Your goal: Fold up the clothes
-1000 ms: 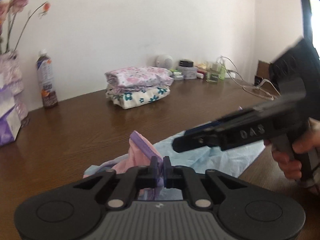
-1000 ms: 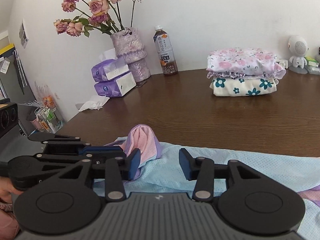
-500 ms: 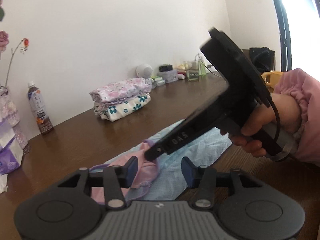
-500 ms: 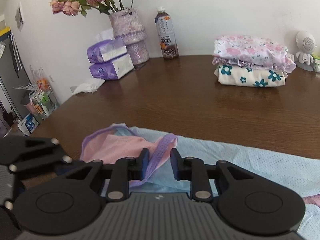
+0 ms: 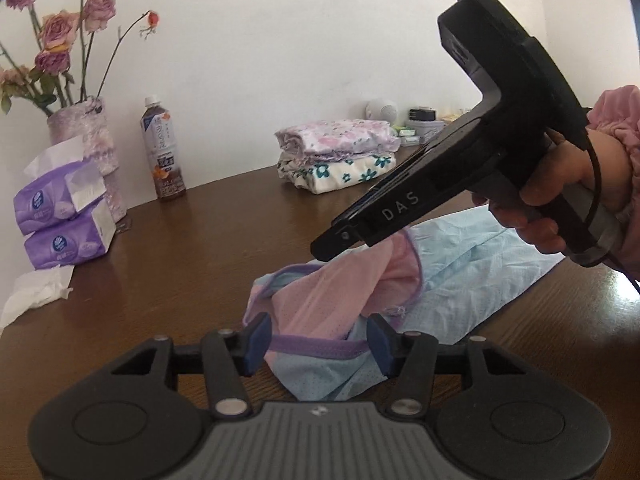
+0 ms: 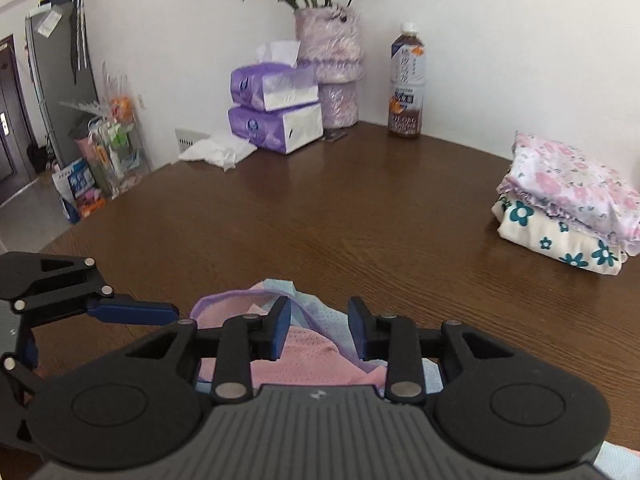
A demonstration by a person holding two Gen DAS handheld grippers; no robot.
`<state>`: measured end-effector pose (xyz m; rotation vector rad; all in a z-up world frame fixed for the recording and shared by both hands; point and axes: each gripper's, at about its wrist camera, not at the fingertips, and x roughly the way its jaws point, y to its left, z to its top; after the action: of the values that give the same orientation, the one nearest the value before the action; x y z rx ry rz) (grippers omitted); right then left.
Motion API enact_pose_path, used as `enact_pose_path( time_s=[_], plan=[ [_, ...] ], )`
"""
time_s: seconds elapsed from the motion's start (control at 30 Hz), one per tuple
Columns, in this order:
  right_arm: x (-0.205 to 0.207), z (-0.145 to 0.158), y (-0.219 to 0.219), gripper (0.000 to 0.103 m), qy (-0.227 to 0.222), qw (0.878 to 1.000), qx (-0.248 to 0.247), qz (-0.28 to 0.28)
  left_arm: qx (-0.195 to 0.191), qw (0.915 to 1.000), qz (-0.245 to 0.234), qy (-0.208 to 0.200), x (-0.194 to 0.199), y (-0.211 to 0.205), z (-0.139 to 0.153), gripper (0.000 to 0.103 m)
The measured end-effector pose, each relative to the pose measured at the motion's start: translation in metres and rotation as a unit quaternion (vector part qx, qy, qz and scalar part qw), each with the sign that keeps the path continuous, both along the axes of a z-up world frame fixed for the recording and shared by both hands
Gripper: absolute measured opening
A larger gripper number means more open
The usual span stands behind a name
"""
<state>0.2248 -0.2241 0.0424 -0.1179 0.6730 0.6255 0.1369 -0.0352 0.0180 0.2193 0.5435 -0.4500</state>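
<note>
While the pale blue mesh garment with a pink lining and purple trim lies spread on the dark brown wooden worktop, both claws hang close over its bunched end. The left claw has its two blue-padded fingers apart, and the purple trim edge runs across the gap between them; the cloth does not look pinched there. In the left wrist view the right claw comes in from the right, held by a hand in a pink sleeve. Its black tip is just above the raised pink fold, perhaps touching it. In the right wrist view the fingers of the right claw stand apart too, with pink and blue cloth seen between and below them, and nothing is clamped. The left claw's fingers reach in from the left edge of that view, just beside the garment.

Further back on the worktop is a stack of two folded floral clothes, a pink-flowered one lying on a cream one with teal flowers, well apart from the blue garment. Near the wall stand a brown tea bottle, two stacked purple tissue packs and a furry lilac vase with dried roses.
</note>
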Motion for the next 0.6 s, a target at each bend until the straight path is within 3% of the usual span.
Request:
enact_pose_path(
  time_s=[0.3,0.4,0.53,0.6],
  plan=[
    [0.03,-0.022,0.042,0.031,0.03,0.995,-0.071,0.056,-0.047,0.9968,0.055,0.034,0.009,0.018,-0.005,0.052],
    [0.035,-0.027,0.047,0.025,0.035,0.994,-0.08,0.066,-0.063,0.9952,0.059,0.046,0.009,0.02,-0.006,0.052],
    [0.03,-0.028,0.049,0.007,0.023,0.993,-0.088,0.08,-0.045,0.9977,0.041,0.029,0.002,0.011,-0.006,0.051],
    [0.027,-0.027,0.05,0.005,0.014,0.992,-0.094,0.085,-0.035,0.9986,0.033,0.021,-0.002,0.006,-0.006,0.037]
  ],
)
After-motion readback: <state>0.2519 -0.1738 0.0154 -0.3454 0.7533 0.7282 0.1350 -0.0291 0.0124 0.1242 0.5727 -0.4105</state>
